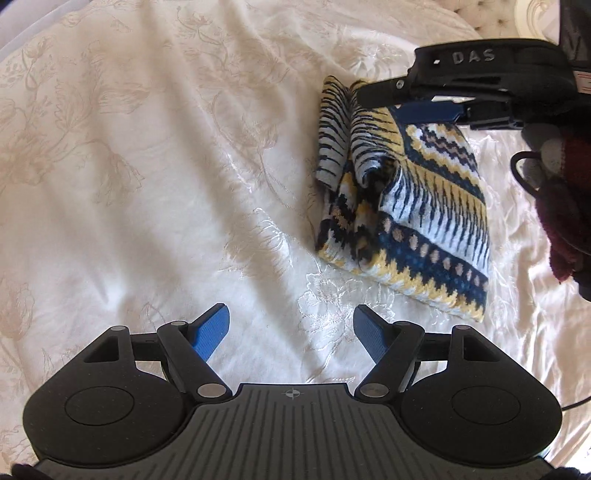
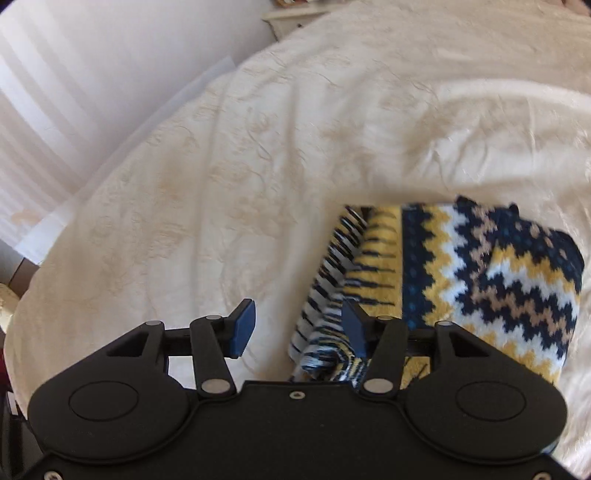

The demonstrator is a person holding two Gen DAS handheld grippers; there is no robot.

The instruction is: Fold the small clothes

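A small knitted sweater [image 1: 413,218] in navy, yellow and white zigzags lies folded into a compact bundle on the cream bedspread [image 1: 155,177]. My left gripper [image 1: 291,334] stands open over bare bedspread, below and left of the bundle, with nothing between its blue pads. The right gripper's black body [image 1: 480,74] hangs over the bundle's far edge in the left wrist view. In the right wrist view my right gripper [image 2: 298,326] is open above the sweater [image 2: 480,280], its right finger over the striped edge and its left finger over the bedspread [image 2: 258,147].
A gloved hand in dark red and grey [image 1: 561,192] holds the right gripper at the right edge. The bed's edge runs along a white wall [image 2: 74,92] at the left. A tufted headboard [image 1: 495,14] shows at the top right.
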